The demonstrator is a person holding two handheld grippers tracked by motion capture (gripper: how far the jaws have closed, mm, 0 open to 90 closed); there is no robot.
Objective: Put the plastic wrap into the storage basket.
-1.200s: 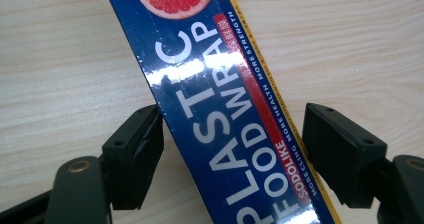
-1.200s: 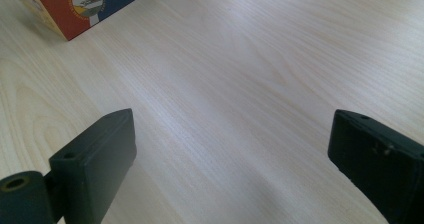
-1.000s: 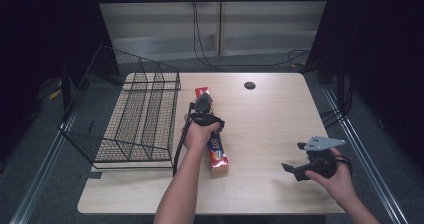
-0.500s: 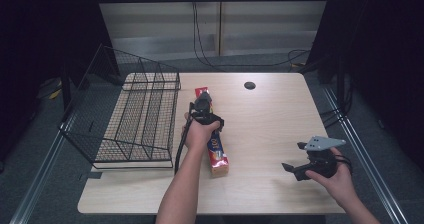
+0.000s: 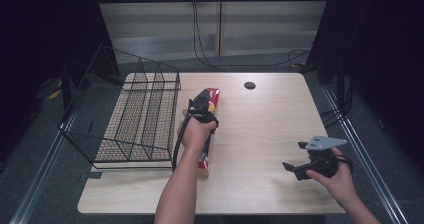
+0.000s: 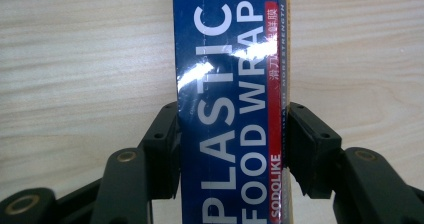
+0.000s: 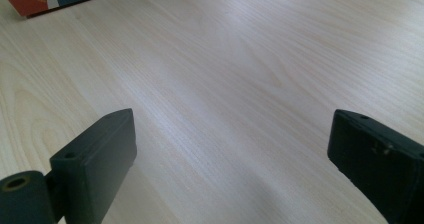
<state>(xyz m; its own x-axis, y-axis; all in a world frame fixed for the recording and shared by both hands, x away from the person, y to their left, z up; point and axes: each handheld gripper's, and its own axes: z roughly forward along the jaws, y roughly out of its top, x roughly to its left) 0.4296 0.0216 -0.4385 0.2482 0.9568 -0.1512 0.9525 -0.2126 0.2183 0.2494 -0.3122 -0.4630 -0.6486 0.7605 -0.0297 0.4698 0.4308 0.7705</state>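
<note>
Left gripper (image 5: 202, 105): my jaws have just closed, pinching the food wrap box (image 6: 230, 109) lying mid-bench (image 5: 270, 129).
Right gripper (image 5: 300, 168): jaws spread, bare room around.
Wire rack (image 5: 135, 119): close on the box's left.
Hidden: my forearm covers the box's middle.

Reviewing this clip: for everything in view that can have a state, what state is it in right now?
Left claw: shut on the plastic food wrap box, jaws pressing its two long sides after just closing.
Plastic food wrap box: closed, lying flat on the table, beside the wire rack.
Right claw: open, nothing between the jaws, low over bare table.
Wire rack: on the table's left part, nothing visible inside.
</note>
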